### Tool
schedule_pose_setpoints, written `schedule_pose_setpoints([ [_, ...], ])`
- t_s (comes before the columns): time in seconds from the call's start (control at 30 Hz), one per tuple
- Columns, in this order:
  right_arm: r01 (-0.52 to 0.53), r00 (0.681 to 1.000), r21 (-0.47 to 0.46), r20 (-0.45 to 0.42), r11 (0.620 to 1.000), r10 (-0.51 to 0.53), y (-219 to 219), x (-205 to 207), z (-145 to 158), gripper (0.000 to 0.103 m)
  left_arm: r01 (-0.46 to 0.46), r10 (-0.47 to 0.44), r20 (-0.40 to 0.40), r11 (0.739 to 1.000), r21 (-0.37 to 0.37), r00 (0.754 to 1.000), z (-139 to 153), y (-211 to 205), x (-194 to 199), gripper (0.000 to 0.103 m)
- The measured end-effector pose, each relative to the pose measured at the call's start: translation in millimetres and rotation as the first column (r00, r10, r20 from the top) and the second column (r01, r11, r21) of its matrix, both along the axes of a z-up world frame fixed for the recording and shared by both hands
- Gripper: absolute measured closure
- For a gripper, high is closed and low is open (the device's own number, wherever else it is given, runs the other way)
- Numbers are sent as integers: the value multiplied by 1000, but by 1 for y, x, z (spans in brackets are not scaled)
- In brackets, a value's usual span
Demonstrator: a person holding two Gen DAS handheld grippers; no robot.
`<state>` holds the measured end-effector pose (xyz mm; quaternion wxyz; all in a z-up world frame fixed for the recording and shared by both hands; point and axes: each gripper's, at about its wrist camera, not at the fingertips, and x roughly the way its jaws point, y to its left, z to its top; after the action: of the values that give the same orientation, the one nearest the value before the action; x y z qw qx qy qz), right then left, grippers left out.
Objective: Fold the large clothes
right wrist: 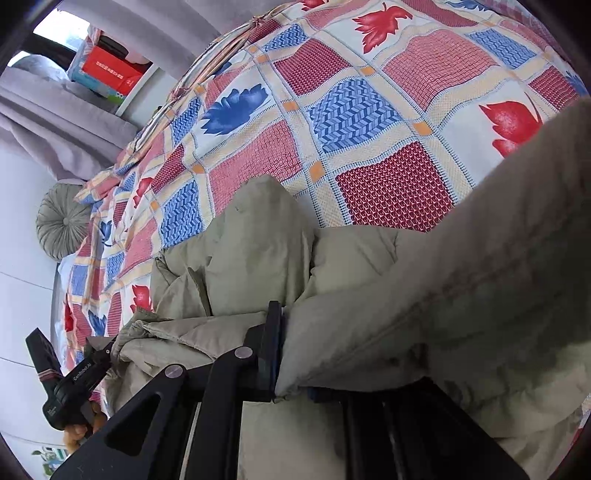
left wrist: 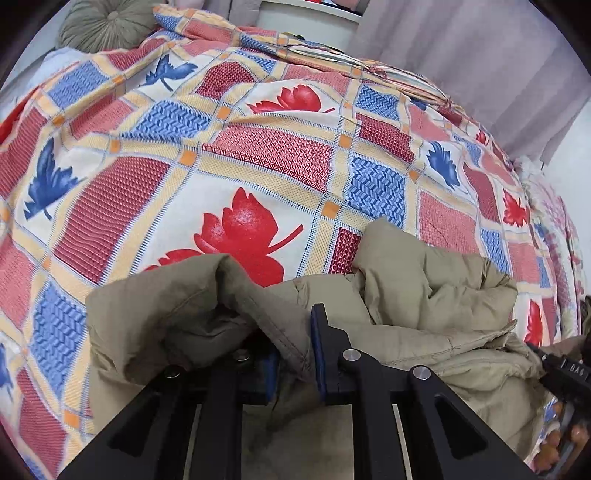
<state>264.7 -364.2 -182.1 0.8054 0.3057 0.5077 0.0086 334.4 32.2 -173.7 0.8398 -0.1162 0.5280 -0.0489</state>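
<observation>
Puffy khaki jacket point(left wrist: 424, 295), crumpled, both tongs point(left wrist: 295, 354) point(right wrist: 291, 354) pinching hems, leaf-print quilt point(left wrist: 258, 155)

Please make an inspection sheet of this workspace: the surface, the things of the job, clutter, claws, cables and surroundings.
Surface: bed under a patchwork bedspread with red and blue leaf prints.
Job's things: one khaki padded jacket, crumpled and partly lifted off the bedspread.
Clutter: round green cushion at the bed's far end.
Claws: left claw shut on a jacket fold; right claw shut on a jacket edge.
Cables: nothing seen.
Surroundings: grey curtain; red box on a white shelf.
</observation>
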Motion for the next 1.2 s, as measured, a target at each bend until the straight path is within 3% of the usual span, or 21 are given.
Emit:
schedule_pose_setpoints([
  [0.07,-9,1000,9,2,1000,9,0,-2,8,88,11,-11,15,1000,9,1000,11,1,-5,85],
  [0.1,-10,1000,13,4,1000,9,0,-2,11,88,14,-14,28,1000,6,1000,17,2,-8,75],
  [0.13,-9,1000,16,8,1000,9,0,-3,15,88,17,-17,43,1000,1,999,22,4,-12,46],
  [0.17,-9,1000,20,11,1000,9,0,-5,18,87,16,-17,57,1000,2,998,28,6,-14,27],
  [0.2,-13,1000,22,12,1000,13,1,-5,20,84,7,-8,79,1000,18,997,34,7,-18,0],
  [0.27,-21,1000,18,10,1000,20,2,-8,23,78,-1,-7,136,998,61,991,46,8,-25,0],
  [0.47,-4,1000,16,9,1000,3,-1,-12,25,70,17,-31,134,995,102,991,49,11,-35,0],
  [0.57,-3,1000,-6,26,1000,3,-2,-13,29,53,36,-49,129,994,100,990,45,9,-43,4],
  [0.63,1,998,-28,59,1000,1,-2,-12,36,20,65,-75,119,994,87,990,43,4,-48,7],
  [0.7,2,996,-65,95,998,4,-2,-12,48,20,96,-103,118,993,69,988,43,-3,-54,8],
  [0.8,-23,997,-67,71,998,28,0,-19,54,20,150,-158,112,985,80,981,42,-18,-67,28],
  [0.83,-23,998,-73,56,997,27,0,-25,53,20,176,-184,112,981,77,977,40,-24,-73,46],
  [0.87,-24,998,-74,51,997,28,0,-32,51,23,203,-210,105,977,71,972,39,-29,-76,56],
  [0.9,-26,999,-84,40,996,29,-1,-39,48,42,231,-236,91,971,62,967,36,-36,-79,66],
  [0.93,-31,999,-104,17,994,33,-1,-47,43,67,252,-255,85,967,45,963,31,-42,-82,66],
  [0.97,-45,999,-112,-5,993,45,-1,-54,36,74,262,-265,83,964,37,961,27,-47,-84,66],
  [1.1,-96,994,-142,-59,985,89,1,-65,-3,78,262,-266,56,962,83,962,-8,-70,-81,66],
  [1.2,-97,995,-160,-50,982,90,1,-53,-19,78,230,-238,55,966,116,970,-31,-80,-66,66],
])
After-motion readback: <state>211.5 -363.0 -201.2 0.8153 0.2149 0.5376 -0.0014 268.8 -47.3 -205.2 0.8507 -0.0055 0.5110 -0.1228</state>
